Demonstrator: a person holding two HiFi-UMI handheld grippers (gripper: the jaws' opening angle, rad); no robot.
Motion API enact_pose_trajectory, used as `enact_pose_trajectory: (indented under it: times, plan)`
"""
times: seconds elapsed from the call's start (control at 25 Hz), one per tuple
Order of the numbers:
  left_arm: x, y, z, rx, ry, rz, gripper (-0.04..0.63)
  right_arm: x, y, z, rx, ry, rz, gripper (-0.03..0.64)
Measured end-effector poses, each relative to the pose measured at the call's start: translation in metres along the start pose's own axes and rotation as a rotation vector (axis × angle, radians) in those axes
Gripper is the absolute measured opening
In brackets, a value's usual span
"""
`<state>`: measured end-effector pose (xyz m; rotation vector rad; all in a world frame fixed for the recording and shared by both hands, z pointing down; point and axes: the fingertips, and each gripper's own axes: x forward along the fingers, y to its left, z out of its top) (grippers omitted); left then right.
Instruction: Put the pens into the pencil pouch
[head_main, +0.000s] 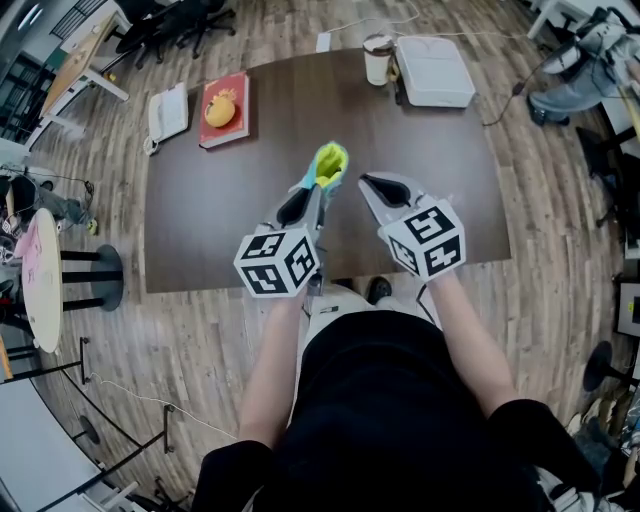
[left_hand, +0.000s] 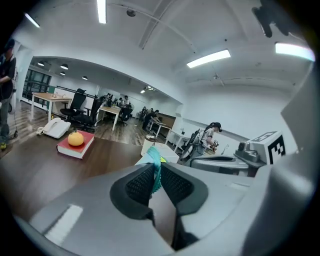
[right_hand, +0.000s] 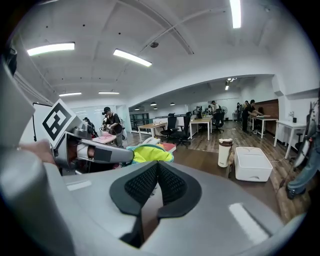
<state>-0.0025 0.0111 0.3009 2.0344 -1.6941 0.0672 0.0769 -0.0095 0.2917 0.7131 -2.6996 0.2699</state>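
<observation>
Teal-yellow fabric pencil pouch (head_main: 331, 163) pinched in left tool (head_main: 310, 190) over dark wooden counter (head_main: 200, 230); right tool (head_main: 372, 183) closed tight, empty; no pens visible, zipping likely next

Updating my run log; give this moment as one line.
left gripper: shut on pouch | right gripper: shut, empty | pouch: over table

Bare surface of the dark table (head_main: 200, 220) is shown to the left of the left gripper (head_main: 316, 188) and to the right of the right gripper (head_main: 367, 181), out to both side edges. The gap between the grippers is narrowed by the pencil pouch (head_main: 330, 163), pinched in the left jaws. The far edge is occupied by a telephone (head_main: 167, 113) and a red book (head_main: 237, 125) bearing an orange fruit (head_main: 220, 108) at left, and by a cup (head_main: 377, 60) just beside a white box (head_main: 433, 70) at right. The strip between book and cup is left open.
</observation>
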Motion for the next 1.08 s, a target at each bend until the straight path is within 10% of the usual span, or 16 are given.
enact_pose_trajectory:
  times: [1.08]
  plan:
    - [0.012, -0.006, -0.012, 0.035, 0.051, -0.018, 0.038, 0.001, -0.01, -0.009, 0.044, 0.008, 0.006, 0.009]
